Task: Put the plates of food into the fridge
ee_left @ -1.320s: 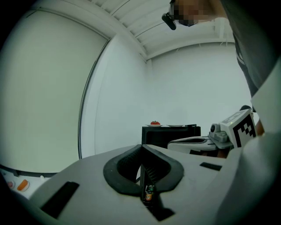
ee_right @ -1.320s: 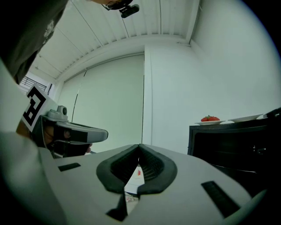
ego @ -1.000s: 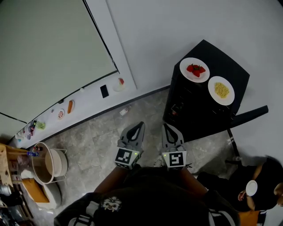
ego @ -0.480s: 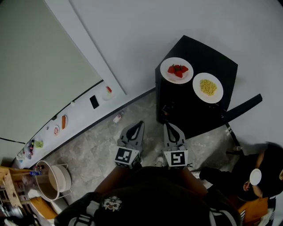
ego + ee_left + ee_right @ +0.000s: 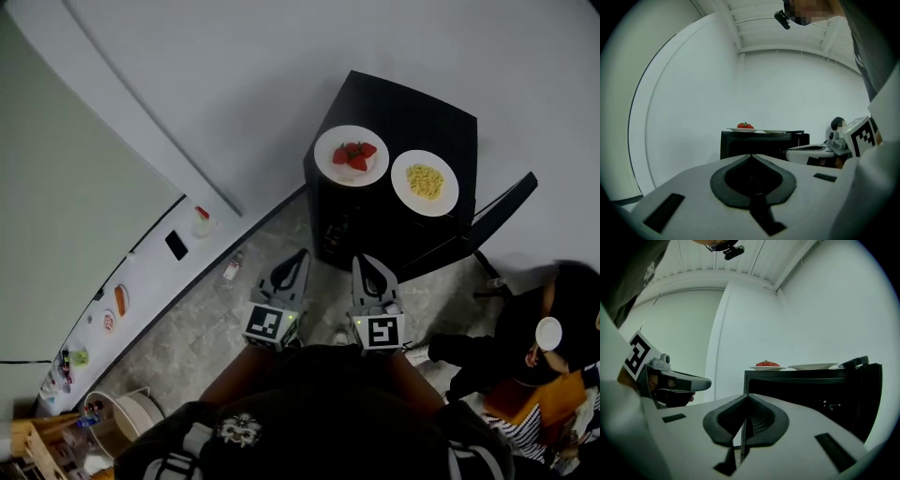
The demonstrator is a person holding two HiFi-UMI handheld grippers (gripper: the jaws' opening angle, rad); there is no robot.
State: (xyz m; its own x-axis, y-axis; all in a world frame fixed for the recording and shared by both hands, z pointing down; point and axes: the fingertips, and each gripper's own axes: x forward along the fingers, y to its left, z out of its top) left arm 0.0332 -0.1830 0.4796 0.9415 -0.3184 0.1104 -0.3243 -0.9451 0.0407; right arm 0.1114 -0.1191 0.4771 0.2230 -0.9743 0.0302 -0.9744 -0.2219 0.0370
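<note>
Two white plates rest on top of a small black fridge (image 5: 375, 230) against the white wall. The left plate (image 5: 352, 156) carries red strawberries, the right plate (image 5: 425, 183) yellow food. Both plates also show in the left gripper view, strawberry plate (image 5: 745, 128), and in the right gripper view, strawberry plate (image 5: 767, 366) and yellow-food plate (image 5: 813, 365). My left gripper (image 5: 297, 257) and right gripper (image 5: 363, 263) hang side by side in front of the fridge, short of it. Each is shut with nothing between its jaws. The fridge door is closed.
A black chair (image 5: 487, 220) stands right of the fridge. A seated person (image 5: 534, 347) with a white cup is at lower right. A white ledge (image 5: 150, 281) at left holds small items, and a bin (image 5: 131, 417) sits at lower left on the grey stone floor (image 5: 197, 328).
The view has swung left to right relative to the room: the fridge and plates have shifted left and nearer the centre. Both grippers stay shut and level.
</note>
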